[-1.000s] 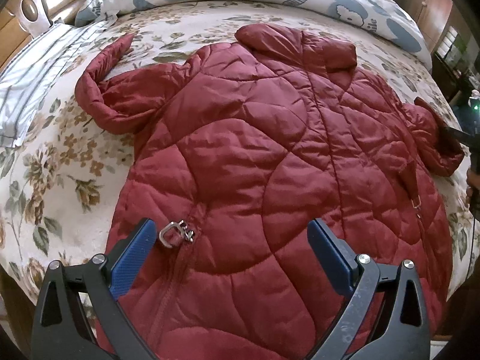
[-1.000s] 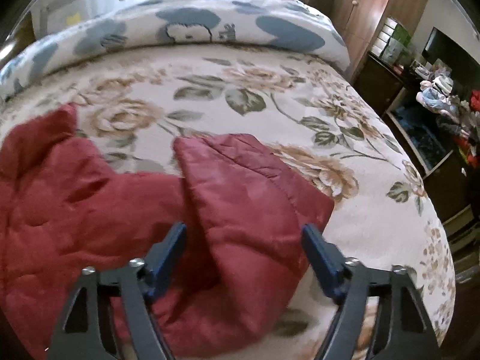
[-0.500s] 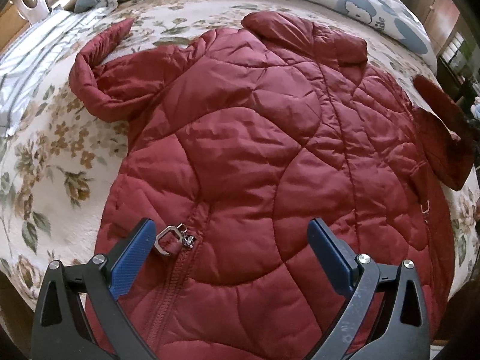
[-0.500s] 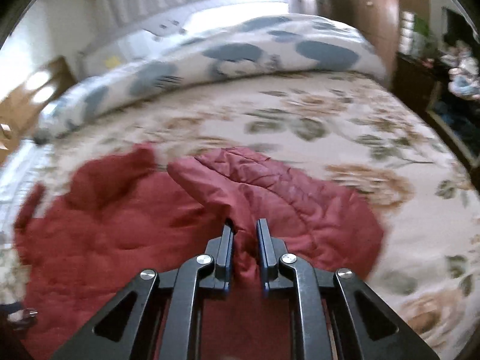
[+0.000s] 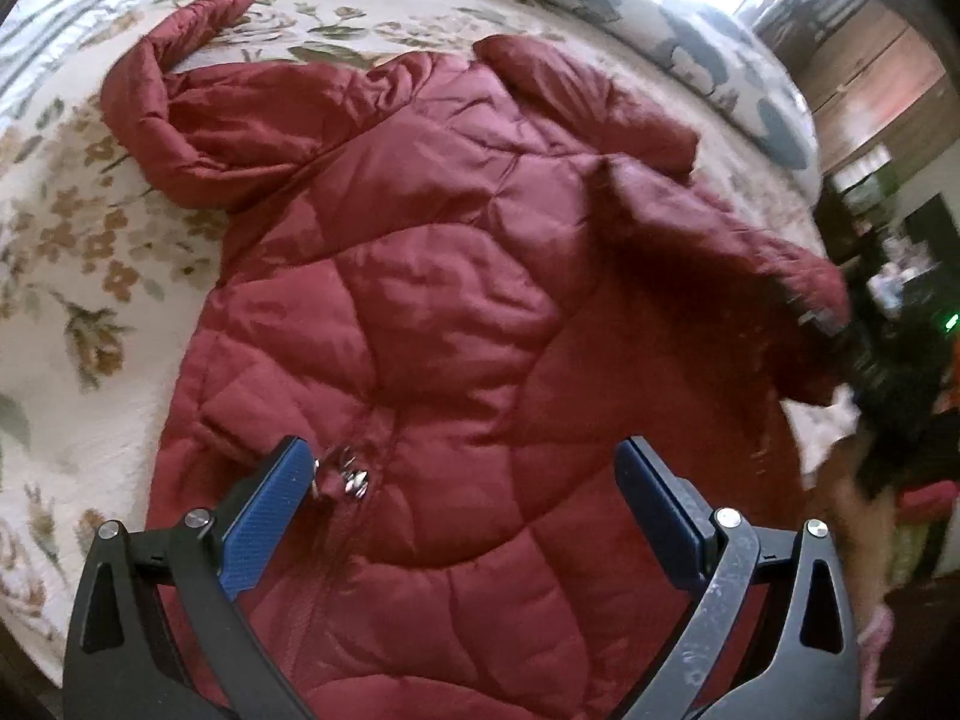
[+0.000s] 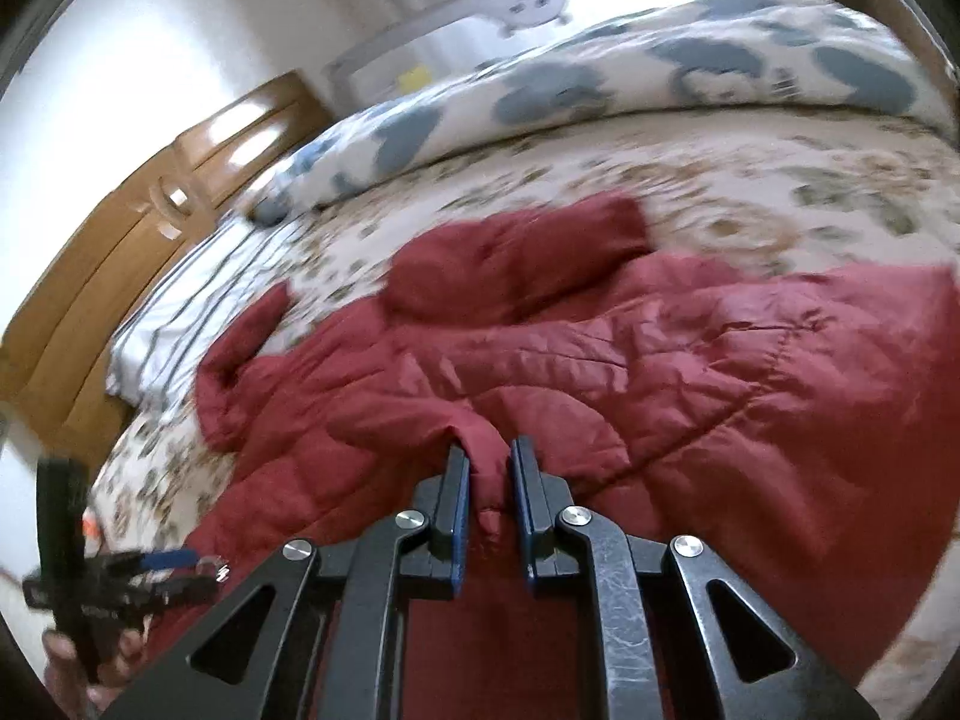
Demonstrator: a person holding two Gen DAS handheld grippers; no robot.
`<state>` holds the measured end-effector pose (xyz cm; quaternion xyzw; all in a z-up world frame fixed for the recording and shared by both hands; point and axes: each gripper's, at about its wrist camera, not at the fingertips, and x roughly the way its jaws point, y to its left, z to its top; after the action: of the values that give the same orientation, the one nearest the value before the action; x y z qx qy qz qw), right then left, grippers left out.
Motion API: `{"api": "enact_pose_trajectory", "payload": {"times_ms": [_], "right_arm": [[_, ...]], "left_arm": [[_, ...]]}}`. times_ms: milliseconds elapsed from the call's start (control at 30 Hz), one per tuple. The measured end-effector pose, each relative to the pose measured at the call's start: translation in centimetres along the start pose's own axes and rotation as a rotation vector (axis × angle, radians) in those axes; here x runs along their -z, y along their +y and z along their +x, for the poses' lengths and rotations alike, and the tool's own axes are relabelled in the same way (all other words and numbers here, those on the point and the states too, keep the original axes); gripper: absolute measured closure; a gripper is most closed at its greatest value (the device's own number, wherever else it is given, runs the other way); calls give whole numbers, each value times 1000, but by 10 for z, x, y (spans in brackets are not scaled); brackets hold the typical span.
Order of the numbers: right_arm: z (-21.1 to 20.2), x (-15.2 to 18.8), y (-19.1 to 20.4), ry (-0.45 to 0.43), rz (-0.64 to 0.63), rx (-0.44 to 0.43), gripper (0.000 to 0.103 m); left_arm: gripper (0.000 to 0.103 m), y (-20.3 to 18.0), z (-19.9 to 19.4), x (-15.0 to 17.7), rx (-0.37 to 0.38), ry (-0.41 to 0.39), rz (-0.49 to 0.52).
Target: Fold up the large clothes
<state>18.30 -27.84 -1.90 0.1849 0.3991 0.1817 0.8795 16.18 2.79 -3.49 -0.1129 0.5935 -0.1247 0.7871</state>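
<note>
A dark red quilted jacket [image 5: 432, 312] lies spread flat on the floral bedspread [image 5: 66, 252], collar toward the far side. My left gripper [image 5: 462, 474] is open above the lower front, its left pad beside the metal zipper pull [image 5: 345, 477]. My right gripper [image 6: 489, 468] is shut on the jacket's right sleeve [image 6: 486, 456] and holds it lifted over the jacket body [image 6: 690, 372]. In the left wrist view that sleeve [image 5: 738, 240] hangs raised at the right. The left sleeve [image 5: 180, 114] lies bent on the bed.
A rolled white-and-blue duvet [image 6: 600, 84] lies along the far side of the bed. A wooden headboard [image 6: 120, 252] stands at the left with a striped pillow [image 6: 174, 324] before it. Dark furniture [image 5: 888, 138] stands past the bed's right edge.
My right gripper closed on the right sleeve, then lifted and carried it leftward over the jacket body. My left gripper stayed open and edged closer over the lower front.
</note>
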Motion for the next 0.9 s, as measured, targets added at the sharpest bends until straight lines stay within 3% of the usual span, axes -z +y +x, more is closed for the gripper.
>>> {"api": "enact_pose_trajectory", "payload": {"times_ms": [167,400,500,567,700,767,900], "right_arm": [[25,17,33,92,-119,-142,90],[40,29,43,140,-157,-153,85],[39,29,38,137,-127,-157,84],[35,29,39,134,-125,-149,81],[25,31,38,131,-126,-140,60],[11,33,32,114,-126,-118,60],[-17,27,5,38,-63,-27,59]], "left_arm": [[2,8,6,-28,106,0,-46],[6,5,40,-77,182,34,-62],[35,-3,58,-91,181,67,-32],[66,-8,68,-96,177,78,-5],[85,-9,66,-102,171,61,29],[88,-5,56,-101,139,30,50],[89,14,32,-106,5,-66,65]]}}
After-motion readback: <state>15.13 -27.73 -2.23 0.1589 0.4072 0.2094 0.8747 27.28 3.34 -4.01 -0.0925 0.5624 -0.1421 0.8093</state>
